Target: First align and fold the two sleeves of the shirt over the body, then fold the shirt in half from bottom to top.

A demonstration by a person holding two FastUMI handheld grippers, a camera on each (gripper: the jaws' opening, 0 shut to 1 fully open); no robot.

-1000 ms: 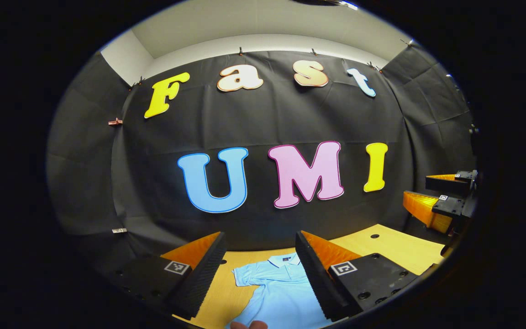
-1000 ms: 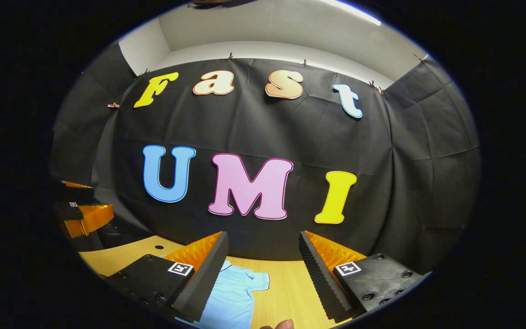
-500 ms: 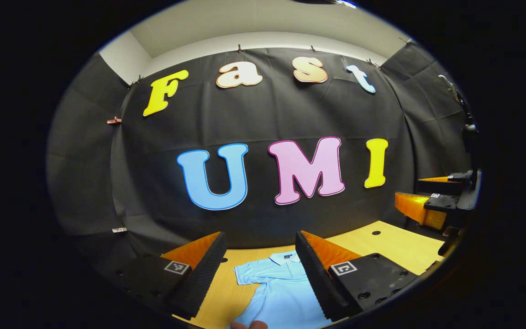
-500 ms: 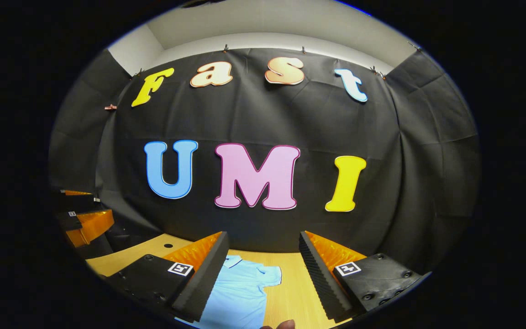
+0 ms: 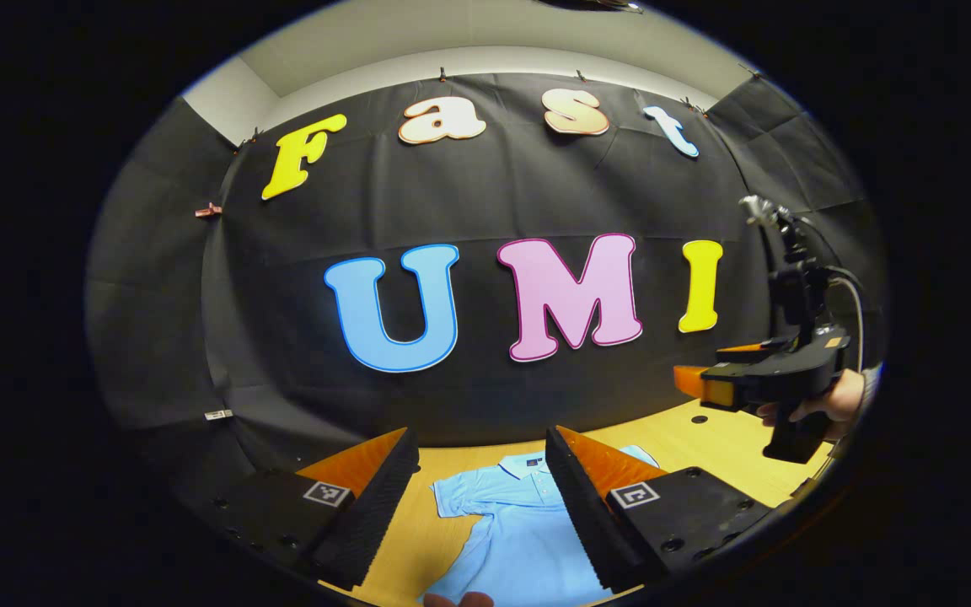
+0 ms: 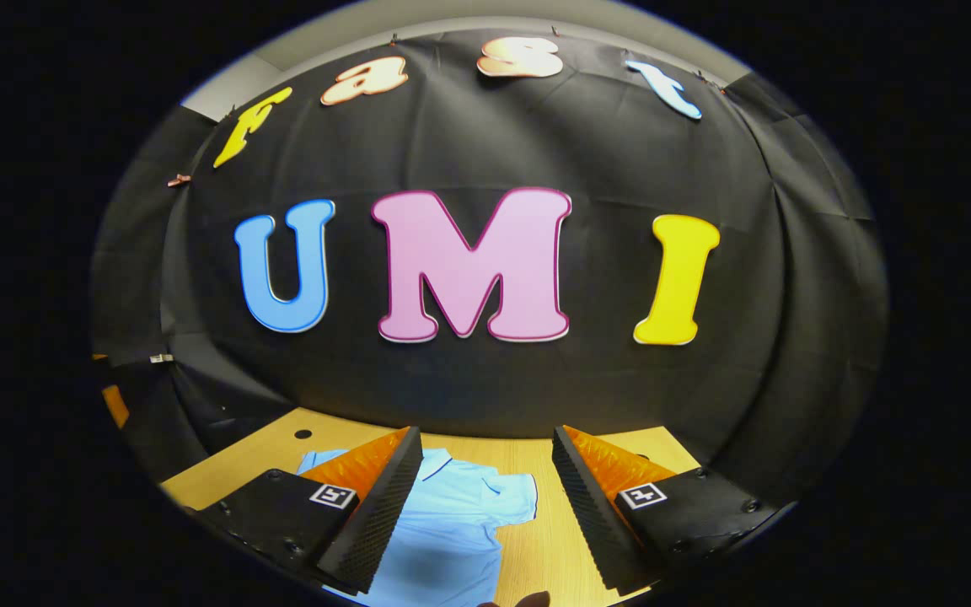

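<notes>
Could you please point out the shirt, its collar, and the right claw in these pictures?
shirt (image 5: pixel 528 539): left gripper view, on the chest of the body.
collar (image 5: pixel 523 464): left gripper view, at the neck opening.
right claw (image 6: pixel 485 497): right gripper view, midway between its open fingertips.

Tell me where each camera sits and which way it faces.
Left gripper view: rides the left gripper, facing the booth wall over the blue shirt on the table; its fingers are apart, the right gripper and hand off right.
Right gripper view: rides the right gripper, fingers apart, over the same shirt.
Shared: shirt, table.
</notes>
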